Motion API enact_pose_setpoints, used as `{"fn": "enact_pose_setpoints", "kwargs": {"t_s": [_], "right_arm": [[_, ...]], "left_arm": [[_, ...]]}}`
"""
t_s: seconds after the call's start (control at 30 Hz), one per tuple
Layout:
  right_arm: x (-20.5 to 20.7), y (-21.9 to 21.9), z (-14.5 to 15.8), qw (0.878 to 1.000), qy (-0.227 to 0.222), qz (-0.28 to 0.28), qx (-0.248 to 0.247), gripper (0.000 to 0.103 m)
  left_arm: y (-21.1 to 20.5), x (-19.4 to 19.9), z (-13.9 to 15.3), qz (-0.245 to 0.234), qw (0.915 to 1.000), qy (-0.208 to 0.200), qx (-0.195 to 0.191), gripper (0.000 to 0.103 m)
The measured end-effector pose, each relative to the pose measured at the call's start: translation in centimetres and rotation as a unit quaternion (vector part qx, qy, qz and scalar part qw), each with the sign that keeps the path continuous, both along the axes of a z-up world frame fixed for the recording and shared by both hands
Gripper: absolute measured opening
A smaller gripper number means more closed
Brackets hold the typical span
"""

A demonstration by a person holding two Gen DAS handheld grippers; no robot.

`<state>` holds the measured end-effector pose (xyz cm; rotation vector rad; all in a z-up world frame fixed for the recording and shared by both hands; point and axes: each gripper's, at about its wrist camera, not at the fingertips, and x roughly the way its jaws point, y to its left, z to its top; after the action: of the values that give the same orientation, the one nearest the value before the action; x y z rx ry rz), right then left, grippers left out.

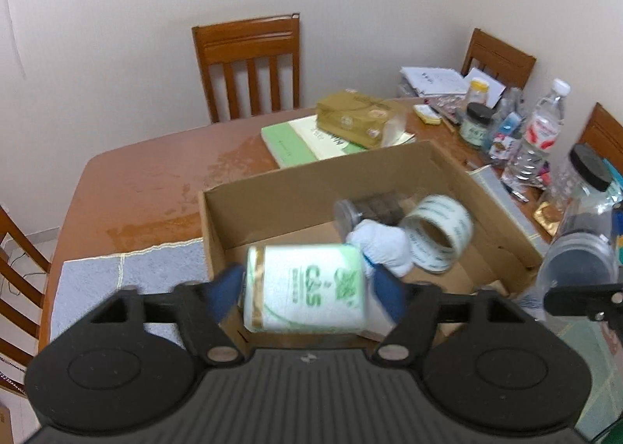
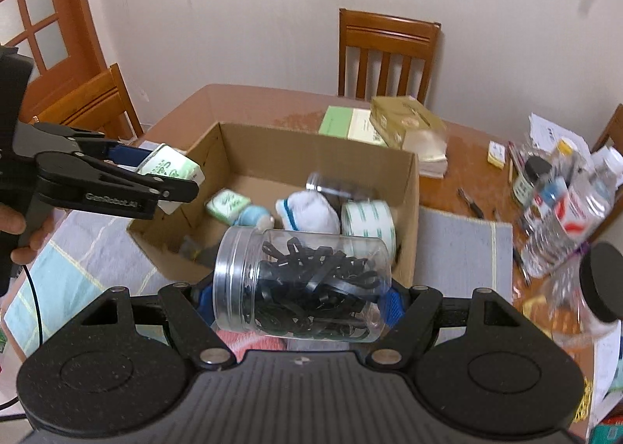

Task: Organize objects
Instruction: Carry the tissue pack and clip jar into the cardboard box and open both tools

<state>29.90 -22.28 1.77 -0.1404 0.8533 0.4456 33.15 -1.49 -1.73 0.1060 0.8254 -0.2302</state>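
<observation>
Blue-padded fingers [image 2: 393, 303] of the right gripper [image 2: 300, 300] are clamped on a clear plastic jar [image 2: 303, 284] of black clips, lying sideways above the near edge of the cardboard box [image 2: 405, 187]. The left gripper [image 1: 307, 288] has a tissue pack [image 1: 307, 288] (white with green print) between its jaws; whether the pads press on it cannot be told. Inside the box lie a tape roll [image 1: 438, 237], a white sock [image 1: 383, 247] and a dark-filled jar [image 1: 368, 210]. Beyond it, on the wooden table [image 1: 155, 175], sit green books [image 1: 296, 142] under a gold box [image 1: 358, 117].
</observation>
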Motion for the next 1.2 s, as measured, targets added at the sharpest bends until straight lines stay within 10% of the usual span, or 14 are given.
{"fn": "enact_pose_setpoints", "kwargs": {"t_s": [1.2], "right_arm": [[12.3,10.3,-3.7,0.992,0.019,0.120,-0.034,0.080]], "left_arm": [[6.6,-6.5,0.0,0.132,0.9911,0.013,-0.010,0.101]]}}
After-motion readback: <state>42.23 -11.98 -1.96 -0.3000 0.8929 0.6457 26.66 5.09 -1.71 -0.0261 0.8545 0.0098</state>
